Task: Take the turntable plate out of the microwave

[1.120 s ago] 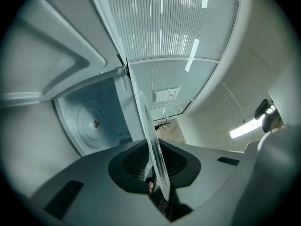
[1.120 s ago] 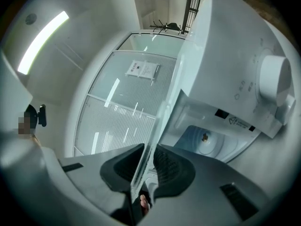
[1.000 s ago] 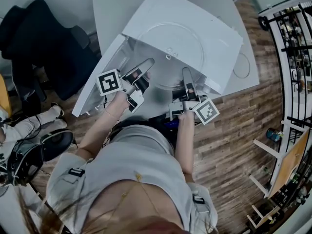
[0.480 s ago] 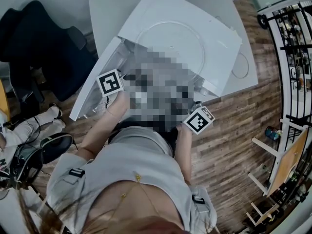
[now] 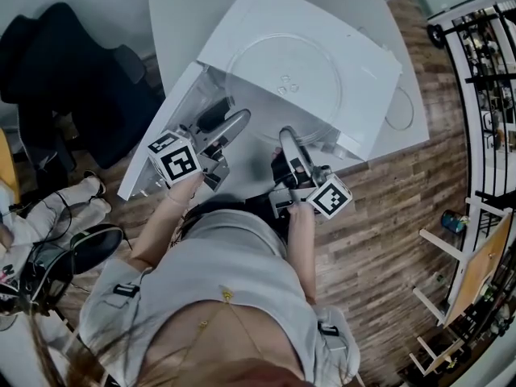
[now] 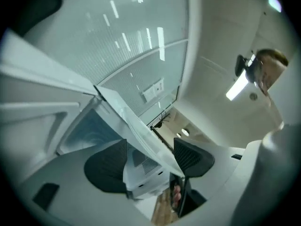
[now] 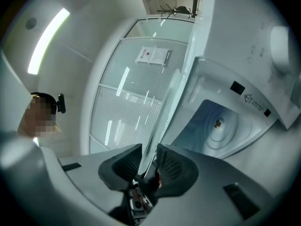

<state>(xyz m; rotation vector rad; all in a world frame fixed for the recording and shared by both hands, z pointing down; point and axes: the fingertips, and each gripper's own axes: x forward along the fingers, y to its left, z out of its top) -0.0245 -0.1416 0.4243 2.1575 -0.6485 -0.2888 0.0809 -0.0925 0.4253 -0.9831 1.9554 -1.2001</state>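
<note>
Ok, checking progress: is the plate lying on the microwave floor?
No: the right gripper view shows the microwave floor bare around its hub, with the plate out in front.

The head view looks steeply down from over the person's shoulders onto the open microwave. Each gripper view sits close in, looking along its own jaws and rolled sideways; both share the turntable plate and the cavity.

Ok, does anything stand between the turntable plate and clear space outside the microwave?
Nothing visible. The turntable plate is already clear of the microwave cavity, its rim in the right gripper, whose jaws have just been closing on it. The open door stands aside, left.
</note>
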